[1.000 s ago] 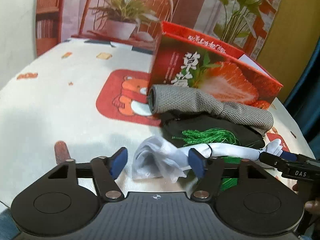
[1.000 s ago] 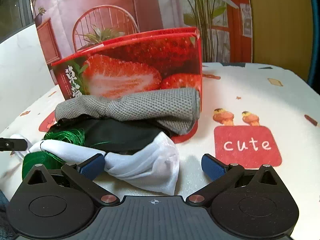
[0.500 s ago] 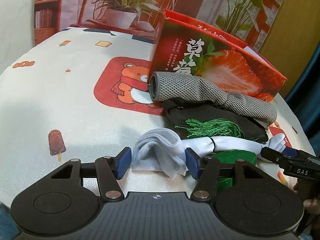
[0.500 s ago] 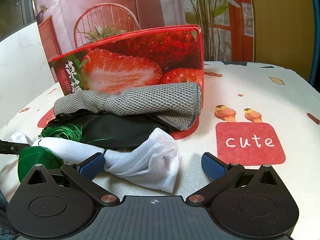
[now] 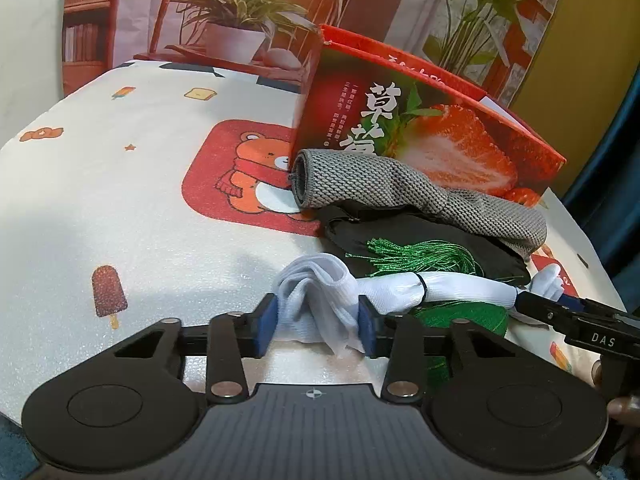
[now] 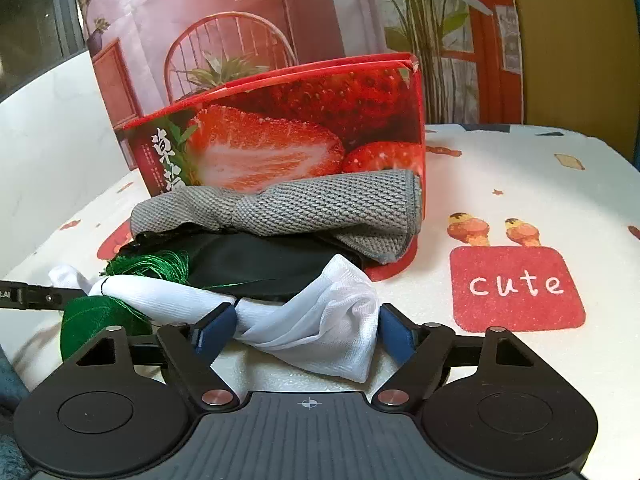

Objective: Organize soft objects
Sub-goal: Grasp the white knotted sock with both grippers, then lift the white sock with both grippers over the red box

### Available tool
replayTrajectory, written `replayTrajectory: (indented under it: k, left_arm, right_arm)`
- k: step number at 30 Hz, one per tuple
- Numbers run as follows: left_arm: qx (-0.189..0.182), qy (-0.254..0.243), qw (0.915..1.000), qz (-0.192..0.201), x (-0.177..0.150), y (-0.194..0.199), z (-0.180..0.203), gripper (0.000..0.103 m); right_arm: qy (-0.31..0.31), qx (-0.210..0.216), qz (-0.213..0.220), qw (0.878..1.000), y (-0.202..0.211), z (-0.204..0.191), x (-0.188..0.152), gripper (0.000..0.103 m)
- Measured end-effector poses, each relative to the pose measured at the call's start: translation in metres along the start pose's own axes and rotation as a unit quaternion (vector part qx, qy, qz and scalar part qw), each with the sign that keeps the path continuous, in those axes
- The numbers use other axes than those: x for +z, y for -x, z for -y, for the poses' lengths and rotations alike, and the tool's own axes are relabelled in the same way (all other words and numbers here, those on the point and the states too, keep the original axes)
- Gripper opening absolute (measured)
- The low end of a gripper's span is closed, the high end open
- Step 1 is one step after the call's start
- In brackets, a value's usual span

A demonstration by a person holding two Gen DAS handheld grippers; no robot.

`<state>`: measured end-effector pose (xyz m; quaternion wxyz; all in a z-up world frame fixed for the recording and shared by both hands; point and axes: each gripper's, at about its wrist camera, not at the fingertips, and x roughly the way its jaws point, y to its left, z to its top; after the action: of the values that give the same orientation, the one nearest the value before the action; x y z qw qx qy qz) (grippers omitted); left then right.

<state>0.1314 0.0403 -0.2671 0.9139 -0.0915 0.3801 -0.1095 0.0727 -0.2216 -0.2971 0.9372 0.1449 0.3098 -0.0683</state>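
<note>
Since a second ago both our grippers are closing on the white sock (image 5: 404, 290): left gripper (image 5: 316, 330) pinching one bunched end, right gripper (image 6: 306, 330) narrowing round the other. Nothing sits in the strawberry box (image 6: 304, 120) yet; everything waits.

1. Black cloth (image 5: 420, 236): mostly under the grey knit cloth (image 5: 384, 184) and green tassel (image 5: 420, 254); shape unclear.
2. Green ball (image 5: 464, 318): lower part behind the left gripper (image 5: 316, 328) finger; what it is can't be told.
3. White cloth (image 6: 320, 320): near edge hidden by the right gripper (image 6: 306, 330) body; pad contact unclear.
4. Strawberry box (image 6: 304, 136): base hidden by cloths, inside not visible, small print unreadable.
5. Hand (image 5: 624, 412) cut off at the left-wrist view's right edge.
6. Tablecloth (image 6: 520, 184) corners cropped by fisheye.
</note>
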Motion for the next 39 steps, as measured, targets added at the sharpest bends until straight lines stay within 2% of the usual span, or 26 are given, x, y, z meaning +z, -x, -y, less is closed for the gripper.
replayTrajectory:
  k: [2,4,5,6,8,11,15,21,27,31,39]
  left_arm:
    - [0.001,-0.002,1.0000,0.002,0.000,0.000,0.001,0.035]
    - [0.002,-0.002,1.0000,0.005,0.000,0.001,0.001,0.026]
    - [0.001,0.000,1.0000,0.007,0.000,0.002,0.001,0.023]
    - [0.001,0.001,0.9999,0.010,0.000,0.003,0.001,0.019]
    - [0.002,0.004,0.9999,0.015,0.001,0.004,0.001,0.018]
    - [-0.001,0.006,0.9998,0.020,0.002,0.006,0.001,0.016]
    - [-0.004,0.000,0.9995,0.032,0.004,0.012,0.001,0.015]
    - [-0.015,-0.015,0.9970,0.075,0.016,0.034,0.007,0.015]
    - [-0.026,-0.033,0.9914,0.124,0.040,0.058,0.018,0.015]
    - [-0.030,-0.035,0.9894,0.138,0.057,0.060,0.023,0.015]
    - [-0.038,-0.045,0.9863,0.154,0.091,0.055,0.034,0.015]
  right_arm:
    - [-0.006,0.003,0.001,1.000,0.002,0.000,0.001,0.069]
    - [-0.016,0.006,0.002,1.000,0.004,0.001,0.002,0.064]
    - [-0.026,0.008,0.003,1.000,0.005,0.003,0.003,0.057]
    - [-0.037,0.011,0.005,0.999,0.007,0.005,0.004,0.046]
    - [-0.064,0.011,0.007,0.998,0.009,0.012,0.006,0.033]
    - [-0.102,0.020,0.007,0.995,0.010,0.023,0.005,0.027]
    - [-0.088,0.015,0.016,0.996,0.013,0.019,0.006,0.019]
    - [-0.063,0.015,0.059,0.996,0.032,0.010,0.020,0.016]
    - [-0.037,0.021,0.114,0.993,0.054,0.005,0.050,0.016]
    - [-0.016,0.023,0.142,0.989,0.060,0.001,0.075,0.016]
    - [0.016,0.011,0.168,0.986,0.056,-0.001,0.115,0.016]
